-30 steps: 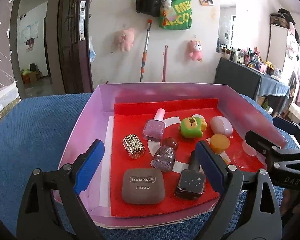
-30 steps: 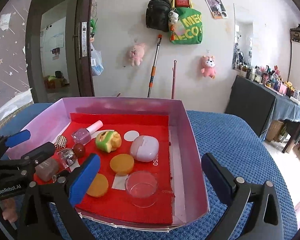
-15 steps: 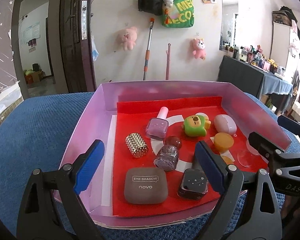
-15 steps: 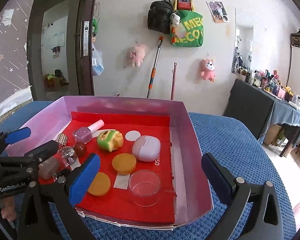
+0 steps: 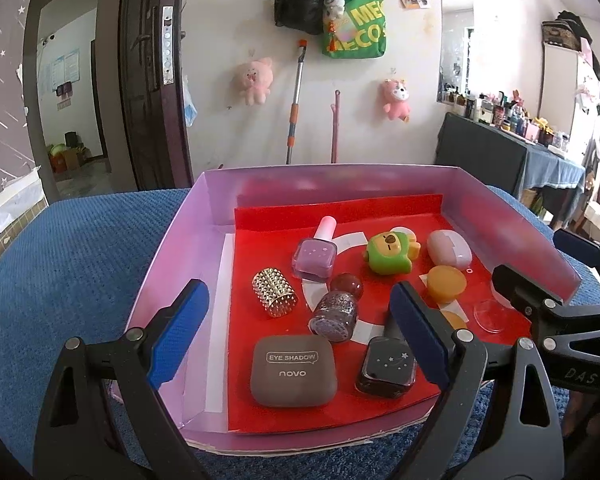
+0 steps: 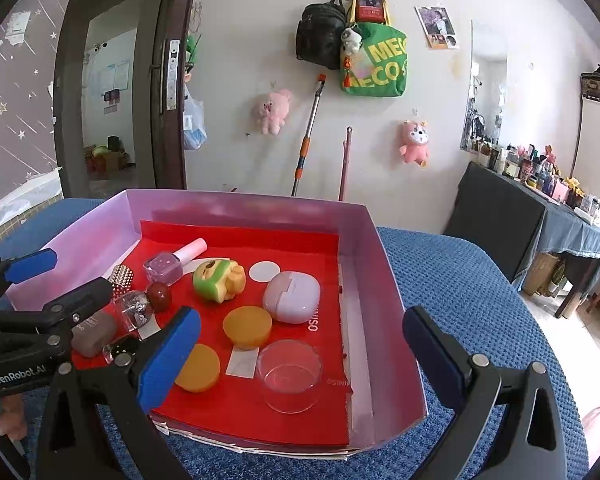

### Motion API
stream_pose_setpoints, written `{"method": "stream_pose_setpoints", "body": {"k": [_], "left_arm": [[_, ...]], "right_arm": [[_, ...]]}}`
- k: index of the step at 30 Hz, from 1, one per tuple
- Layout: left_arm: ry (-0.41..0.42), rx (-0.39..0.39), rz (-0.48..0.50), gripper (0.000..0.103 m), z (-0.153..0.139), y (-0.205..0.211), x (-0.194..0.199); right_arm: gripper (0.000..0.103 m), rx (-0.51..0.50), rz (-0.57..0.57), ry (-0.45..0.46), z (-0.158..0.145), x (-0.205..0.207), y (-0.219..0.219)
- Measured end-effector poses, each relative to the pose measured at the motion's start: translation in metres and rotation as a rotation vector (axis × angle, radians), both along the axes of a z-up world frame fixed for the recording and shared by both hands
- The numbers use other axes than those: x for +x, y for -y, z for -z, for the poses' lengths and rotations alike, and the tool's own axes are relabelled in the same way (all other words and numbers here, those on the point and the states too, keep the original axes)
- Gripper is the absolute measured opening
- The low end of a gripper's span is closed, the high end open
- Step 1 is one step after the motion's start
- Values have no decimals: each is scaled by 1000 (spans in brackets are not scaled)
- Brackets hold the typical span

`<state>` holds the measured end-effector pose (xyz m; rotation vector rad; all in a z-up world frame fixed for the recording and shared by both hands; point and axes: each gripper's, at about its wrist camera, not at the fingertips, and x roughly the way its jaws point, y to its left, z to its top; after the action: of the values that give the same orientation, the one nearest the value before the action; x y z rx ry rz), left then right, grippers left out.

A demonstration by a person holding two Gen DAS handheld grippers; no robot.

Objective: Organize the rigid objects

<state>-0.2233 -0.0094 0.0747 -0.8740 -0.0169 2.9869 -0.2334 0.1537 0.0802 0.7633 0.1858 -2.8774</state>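
Left gripper (image 5: 300,326): jaws apart, empty, above eye-shadow case (image 5: 293,371)
Right gripper (image 6: 300,344): jaws apart, empty
Box (image 6: 384,304): holds cosmetics

An open box (image 5: 168,264) sits on a cloth-covered table (image 5: 60,264), a wall behind it. Inside, near the front edge, an eye shadow case (image 5: 293,371) lies left of a dark square bottle (image 5: 386,366). Behind them lies a glitter bottle (image 5: 334,314), with a studded cylinder (image 5: 275,292) to its left. Farther back are a nail polish bottle (image 5: 315,255), a toy figure (image 5: 388,253) and an oval case (image 5: 449,249), left to right. At the right front stands a clear dish (image 6: 289,374).
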Motion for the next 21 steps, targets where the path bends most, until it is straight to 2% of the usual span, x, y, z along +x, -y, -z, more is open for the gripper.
{"method": "stream_pose_setpoints", "body": {"k": [21], "left_arm": [[1,-1,2,93,0,0,0]], "right_arm": [[103,5,0,6,2,-2,0]]}}
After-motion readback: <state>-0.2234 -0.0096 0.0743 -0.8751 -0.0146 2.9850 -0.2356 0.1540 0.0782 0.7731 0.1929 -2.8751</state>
